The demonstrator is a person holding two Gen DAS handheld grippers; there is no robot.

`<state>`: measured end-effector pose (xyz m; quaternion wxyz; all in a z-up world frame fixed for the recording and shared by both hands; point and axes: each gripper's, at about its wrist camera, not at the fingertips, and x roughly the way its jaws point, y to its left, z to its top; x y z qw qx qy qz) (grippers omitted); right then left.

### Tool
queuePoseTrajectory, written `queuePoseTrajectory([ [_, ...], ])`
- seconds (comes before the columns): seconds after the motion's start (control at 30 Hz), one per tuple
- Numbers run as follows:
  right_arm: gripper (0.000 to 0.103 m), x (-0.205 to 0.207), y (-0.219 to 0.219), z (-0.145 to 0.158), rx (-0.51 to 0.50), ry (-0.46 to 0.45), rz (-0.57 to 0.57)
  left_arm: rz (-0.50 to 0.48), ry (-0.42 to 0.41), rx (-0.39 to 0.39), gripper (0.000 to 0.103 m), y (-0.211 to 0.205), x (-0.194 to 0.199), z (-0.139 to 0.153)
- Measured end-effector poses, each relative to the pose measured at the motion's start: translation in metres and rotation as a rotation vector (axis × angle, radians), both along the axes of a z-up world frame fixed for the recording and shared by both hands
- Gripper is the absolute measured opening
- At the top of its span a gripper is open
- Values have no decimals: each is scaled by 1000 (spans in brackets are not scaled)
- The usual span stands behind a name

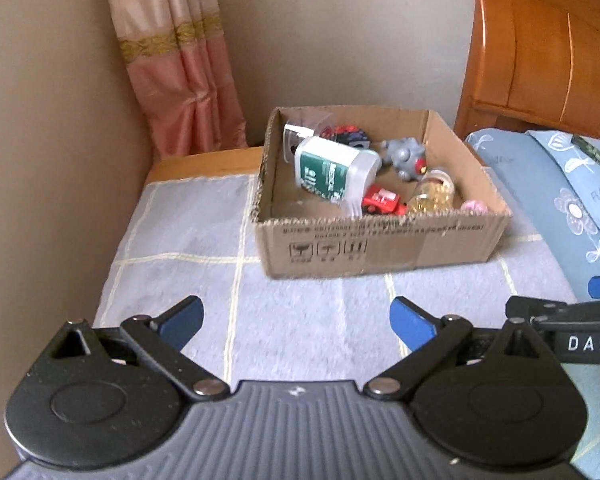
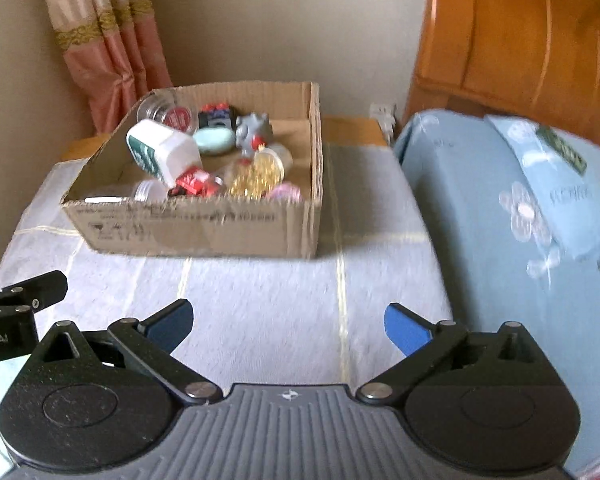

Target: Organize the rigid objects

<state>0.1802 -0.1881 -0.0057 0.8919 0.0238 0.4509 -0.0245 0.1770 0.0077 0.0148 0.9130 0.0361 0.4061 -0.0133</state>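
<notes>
An open cardboard box (image 1: 380, 244) (image 2: 204, 232) stands on a checked cloth. In it lie a white and green bottle (image 1: 332, 170) (image 2: 160, 152), a grey toy figure (image 1: 406, 156) (image 2: 256, 132), a red toy car (image 1: 382, 200) (image 2: 198, 184), a jar of gold beads (image 1: 432, 196) (image 2: 260, 174), a pale green oval piece (image 2: 214, 140) and clear containers. My left gripper (image 1: 296, 320) is open and empty, in front of the box. My right gripper (image 2: 288, 326) is open and empty, also in front of it.
The cloth (image 1: 188, 232) (image 2: 380, 216) covers a small wooden table in a wall corner. A pink curtain (image 1: 180, 60) hangs behind. A bed with blue pillows (image 2: 520, 200) and a wooden headboard (image 2: 520, 40) lies to the right.
</notes>
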Motion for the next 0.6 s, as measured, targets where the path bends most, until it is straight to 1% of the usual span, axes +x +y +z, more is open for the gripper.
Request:
queuePoseTrajectory([
  [0.1,103,-11,7,2,-46,-4,0,-10,-27,30,99,-3,-13,7],
  [0.17,103,-17,11,7,-69,-18,-7,-19,-41,33,99,-4,-20,13],
  [0.23,103,-23,13,14,-67,-34,-3,-20,-52,26,99,-4,-25,16],
  [0.4,103,-33,16,28,-77,-79,-1,1,-91,43,99,-3,-38,27],
  [0.6,103,-38,20,35,-69,-104,7,4,-103,51,99,-3,-43,31],
])
